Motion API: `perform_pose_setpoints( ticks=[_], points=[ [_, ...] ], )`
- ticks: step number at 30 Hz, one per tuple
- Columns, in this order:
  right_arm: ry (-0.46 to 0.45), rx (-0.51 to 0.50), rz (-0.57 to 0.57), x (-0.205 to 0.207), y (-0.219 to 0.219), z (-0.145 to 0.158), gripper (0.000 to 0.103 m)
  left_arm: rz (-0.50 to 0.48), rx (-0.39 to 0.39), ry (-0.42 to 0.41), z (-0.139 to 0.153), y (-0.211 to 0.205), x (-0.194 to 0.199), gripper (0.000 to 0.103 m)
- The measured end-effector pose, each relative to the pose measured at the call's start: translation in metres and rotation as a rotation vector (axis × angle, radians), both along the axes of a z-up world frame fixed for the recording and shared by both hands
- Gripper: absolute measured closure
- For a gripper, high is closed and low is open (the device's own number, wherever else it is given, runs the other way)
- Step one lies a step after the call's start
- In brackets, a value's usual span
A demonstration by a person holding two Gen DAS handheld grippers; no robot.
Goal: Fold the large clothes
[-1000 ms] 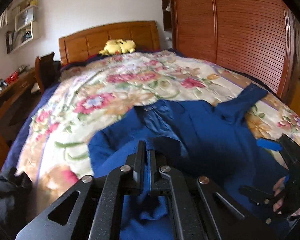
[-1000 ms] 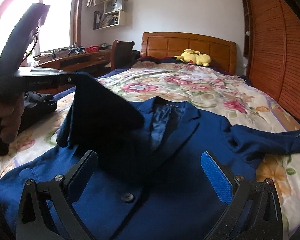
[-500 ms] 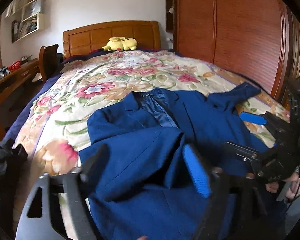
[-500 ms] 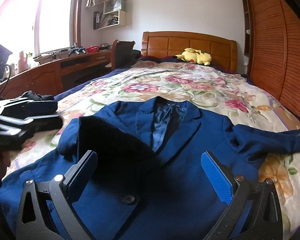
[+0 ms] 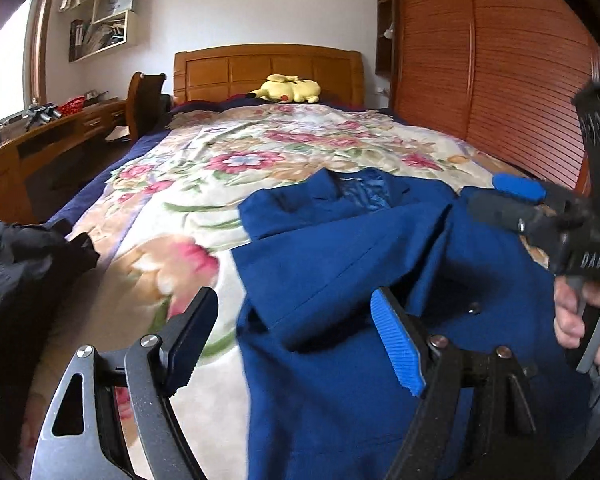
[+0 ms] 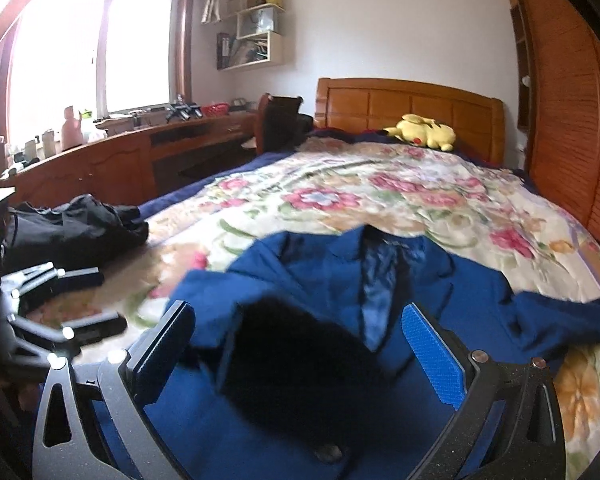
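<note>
On the flowery bedspread (image 5: pixel 260 148), down at the foot end of the bed, lies the blue blazer (image 5: pixel 360 264), front side up with its collar pointing toward the wooden headboard (image 5: pixel 268 70). One sleeve is folded across the chest of the blazer, so there's a doubled layer sitting over the buttons. The other sleeve (image 6: pixel 572 314) sticks out sideways from the blazer toward the wardrobe doors (image 5: pixel 520 80).

Left hand-held gripper (image 5: pixel 296 340) is released, jaws spread wide with nothing pinched between them. It hovers right over the blazer's edge, one finger above the bedspread and the blue-padded one above the fabric. Can't really tell if either finger is brushing the cloth.

Right hand-held gripper (image 6: pixel 308 350) is also released, jaws wide, hanging over the middle of the blazer just above the folded sleeve, no cloth clamped. In the left wrist view you can see it coming in from the wardrobe side of the blazer, with the person's hand (image 5: pixel 580 320) wrapped around the handle.

Beside the blazer, on the window side, there's a heap of dark clothing (image 6: pixel 76 228). Up by the headboard, well away from the blazer, sits a yellow plush toy (image 5: pixel 292 90). Everything's a bit blurry.
</note>
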State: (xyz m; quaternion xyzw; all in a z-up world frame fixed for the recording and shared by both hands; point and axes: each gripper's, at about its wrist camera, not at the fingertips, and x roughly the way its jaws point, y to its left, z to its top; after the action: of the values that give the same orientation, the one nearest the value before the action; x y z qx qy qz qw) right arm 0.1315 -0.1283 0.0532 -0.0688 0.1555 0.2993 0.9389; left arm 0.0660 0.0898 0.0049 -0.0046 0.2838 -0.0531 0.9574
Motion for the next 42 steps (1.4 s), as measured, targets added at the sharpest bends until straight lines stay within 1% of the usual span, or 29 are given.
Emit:
perform_pose_setpoints(
  ticks=[2,5,6,8,10,11,12,13,14,15,16,18,22,26,28,32,33,34,35,37,38,40,42],
  points=[
    [0.001,-0.001,0.019,0.003,0.006,-0.001,0.002,0.002,-0.010,0.000,-0.002,0.006,-0.001,0.023],
    [0.008,-0.030,0.038,0.010,0.017,-0.008,0.011,0.012,0.000,-0.008,-0.005,0.012,-0.005,0.023],
    [0.016,-0.044,0.046,0.013,0.021,-0.011,0.017,0.014,0.003,-0.009,-0.007,0.013,-0.006,0.023],
    [0.016,-0.074,0.052,0.017,0.027,-0.018,0.033,0.018,0.001,-0.007,-0.010,0.015,-0.007,0.023],
    [0.025,-0.102,0.049,0.023,0.030,-0.023,0.056,0.017,-0.008,0.001,-0.015,0.017,-0.007,0.023],
    [0.038,-0.110,0.047,0.026,0.030,-0.025,0.062,0.012,-0.008,0.003,-0.016,0.016,-0.008,0.023],
    [0.051,-0.111,0.046,0.029,0.027,-0.028,0.072,0.010,-0.003,0.002,-0.017,0.015,-0.009,0.023],
    [0.062,-0.112,0.049,0.030,0.025,-0.028,0.078,0.010,0.000,-0.002,-0.017,0.015,-0.011,0.023],
    [0.070,-0.113,0.058,0.031,0.023,-0.029,0.081,0.011,0.003,-0.007,-0.017,0.014,-0.012,0.023],
    [0.073,-0.117,0.065,0.030,0.023,-0.029,0.088,0.012,0.004,-0.011,-0.017,0.014,-0.013,0.023],
    [0.072,-0.125,0.067,0.029,0.023,-0.029,0.092,0.013,0.004,-0.014,-0.018,0.013,-0.014,0.023],
    [0.061,-0.140,0.056,0.029,0.024,-0.027,0.095,0.014,0.005,-0.015,-0.019,0.013,-0.015,0.023],
    [0.034,-0.148,-0.014,0.021,0.017,-0.023,0.096,0.016,0.005,-0.013,-0.021,0.013,-0.017,0.023],
    [0.029,-0.172,-0.077,0.019,0.003,-0.026,0.096,0.013,0.002,-0.012,-0.023,0.012,-0.018,0.023],
    [0.038,-0.206,-0.073,0.018,0.000,-0.031,0.096,0.009,0.000,-0.014,-0.023,0.011,-0.018,0.023],
    [0.092,-0.228,-0.041,0.021,-0.001,-0.037,0.095,0.006,0.013,-0.024,-0.022,0.008,-0.020,0.023],
    [0.092,-0.232,-0.044,0.021,0.000,-0.036,0.092,0.007,0.015,-0.025,-0.021,0.007,-0.020,0.023],
    [0.085,-0.233,-0.049,0.020,-0.001,-0.034,0.082,0.008,0.017,-0.026,-0.021,0.007,-0.021,0.023],
    [0.063,-0.238,-0.055,0.018,0.001,-0.031,0.077,0.009,0.017,-0.026,-0.021,0.007,-0.020,0.023],
    [0.009,-0.223,-0.053,0.010,0.001,-0.024,0.059,0.008,0.014,-0.025,-0.021,0.007,-0.020,0.023],
    [-0.005,-0.202,-0.045,0.006,-0.001,-0.020,0.055,0.008,0.013,-0.025,-0.020,0.007,-0.020,0.023],
    [-0.030,-0.168,-0.044,0.000,-0.001,-0.013,0.042,0.009,0.007,-0.024,-0.020,0.008,-0.020,0.023],
    [-0.048,-0.136,-0.034,-0.005,0.002,-0.007,0.037,0.012,0.002,-0.022,-0.020,0.009,-0.020,0.023]
  ],
)
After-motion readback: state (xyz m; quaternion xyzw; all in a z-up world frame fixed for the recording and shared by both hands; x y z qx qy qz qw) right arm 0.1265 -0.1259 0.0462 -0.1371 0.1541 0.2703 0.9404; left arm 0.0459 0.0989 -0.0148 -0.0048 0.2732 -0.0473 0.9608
